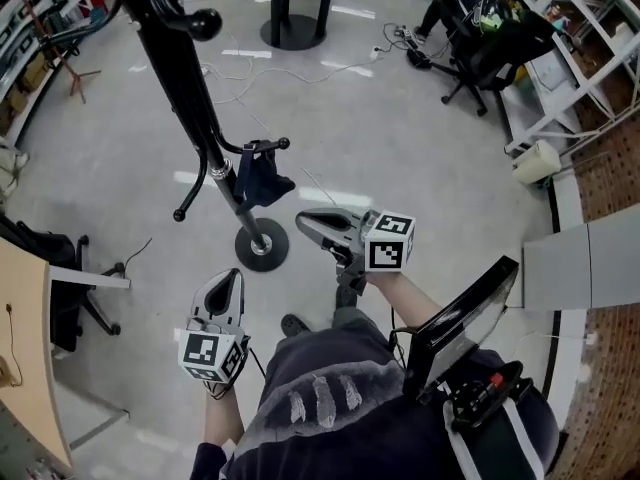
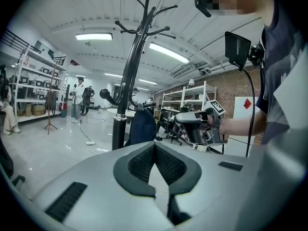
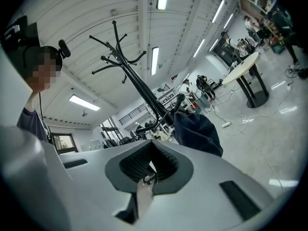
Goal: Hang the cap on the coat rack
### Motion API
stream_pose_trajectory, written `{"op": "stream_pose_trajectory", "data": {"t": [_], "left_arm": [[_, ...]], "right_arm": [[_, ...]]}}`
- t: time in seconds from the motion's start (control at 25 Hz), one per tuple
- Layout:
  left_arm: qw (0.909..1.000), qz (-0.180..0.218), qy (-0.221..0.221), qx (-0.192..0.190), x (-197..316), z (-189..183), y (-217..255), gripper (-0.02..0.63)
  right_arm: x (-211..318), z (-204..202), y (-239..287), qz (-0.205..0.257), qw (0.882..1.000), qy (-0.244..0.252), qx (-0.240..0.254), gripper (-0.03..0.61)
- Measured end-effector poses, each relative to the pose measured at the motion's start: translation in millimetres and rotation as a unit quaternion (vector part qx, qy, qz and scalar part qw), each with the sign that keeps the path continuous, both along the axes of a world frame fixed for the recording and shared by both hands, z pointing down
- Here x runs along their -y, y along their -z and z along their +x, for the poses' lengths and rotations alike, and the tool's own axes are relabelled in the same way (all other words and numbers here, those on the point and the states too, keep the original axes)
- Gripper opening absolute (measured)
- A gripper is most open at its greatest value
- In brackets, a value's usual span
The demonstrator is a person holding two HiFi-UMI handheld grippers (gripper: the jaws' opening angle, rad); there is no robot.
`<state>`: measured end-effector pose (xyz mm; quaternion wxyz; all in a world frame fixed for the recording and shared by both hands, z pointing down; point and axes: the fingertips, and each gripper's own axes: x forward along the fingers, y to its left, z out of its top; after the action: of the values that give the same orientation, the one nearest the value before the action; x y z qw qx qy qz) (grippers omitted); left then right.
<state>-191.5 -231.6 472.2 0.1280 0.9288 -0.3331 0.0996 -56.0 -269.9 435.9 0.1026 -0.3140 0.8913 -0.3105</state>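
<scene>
On a low hook of the black coat rack (image 1: 190, 88) hangs the dark blue cap (image 1: 262, 180), drooping just beside the pole and above the rack's round base (image 1: 262, 246) on the glossy grey floor (image 1: 400, 148). Neither tool touches it. The right gripper (image 1: 303, 224) is held near the cap and a little below it, its nose turned toward the rack; its own view shows the two jaws pressed together with nothing between them, and the cap hanging free beyond them. The left gripper (image 1: 230, 274) sits lower and nearer the person, well apart from the cap, pointing toward the rack's base; its jaws also meet at the tips and pinch nothing. In the left gripper view the cap shows against the pole, with the right gripper off to its side. Farther back stand a round table (image 1: 292, 30) and a black office chair (image 1: 490, 53).
</scene>
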Motion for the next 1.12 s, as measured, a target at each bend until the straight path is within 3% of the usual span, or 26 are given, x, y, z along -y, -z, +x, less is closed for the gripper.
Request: {"op": "stream_pose_trajectory", "data": {"t": [0.48, 0.72, 1.12], "left_arm": [[0.9989, 0.045, -0.001, 0.013, 13, 57, 26, 0.0], [0.9983, 0.043, -0.024, 0.029, -25, 131, 34, 0.001], [0.9983, 0.037, 0.01, 0.043, -68, 178, 34, 0.001]], "right_arm": [[-18, 30, 23, 0.033, 0.998, 0.051, 0.001, 0.005], [-56, 91, 32, 0.036, 0.998, 0.053, 0.023, 0.005], [-89, 133, 26, 0.031, 0.995, 0.09, 0.031, 0.005]]}}
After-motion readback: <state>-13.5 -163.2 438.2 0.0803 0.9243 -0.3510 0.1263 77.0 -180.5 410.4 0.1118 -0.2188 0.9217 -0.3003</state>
